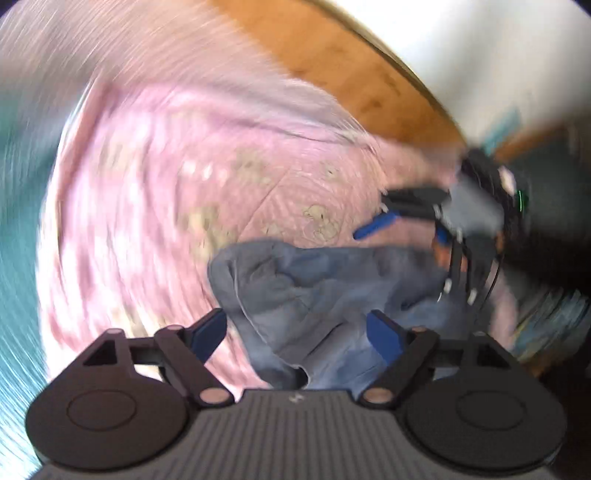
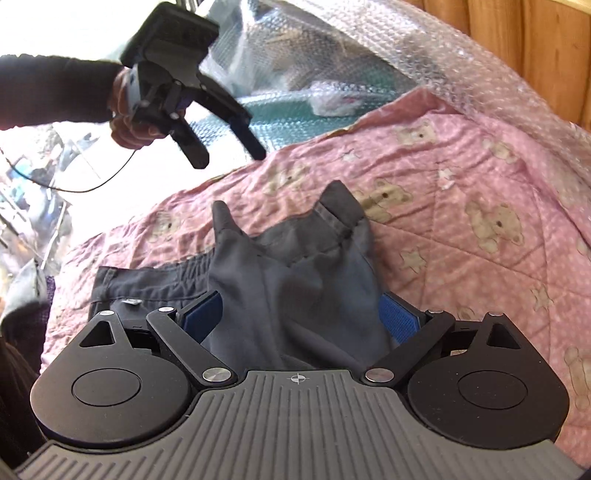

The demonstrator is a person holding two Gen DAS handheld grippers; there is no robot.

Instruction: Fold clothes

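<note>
A grey garment (image 2: 295, 258) with an elastic waistband lies bunched on a pink quilt (image 2: 461, 184) printed with bears. My right gripper (image 2: 301, 315) hangs just above it, open, its blue pads (image 2: 203, 314) on either side of a raised fold without pressing it. My left gripper (image 2: 229, 157) is held in the air by a hand (image 2: 125, 129) past the quilt's far left edge, open with nothing between its fingers. The left wrist view is blurred: the left gripper (image 1: 295, 338) stands open over the garment (image 1: 314, 288), and the right gripper (image 1: 406, 229) is at the garment's right end.
Bubble wrap (image 2: 406, 48) is piled behind the quilt against a wooden wall (image 2: 517, 22). A thin cable (image 2: 92, 188) trails from the left gripper. Dark clothing (image 2: 22, 332) lies at the left edge. The quilt (image 1: 166, 166) spreads wide around the garment.
</note>
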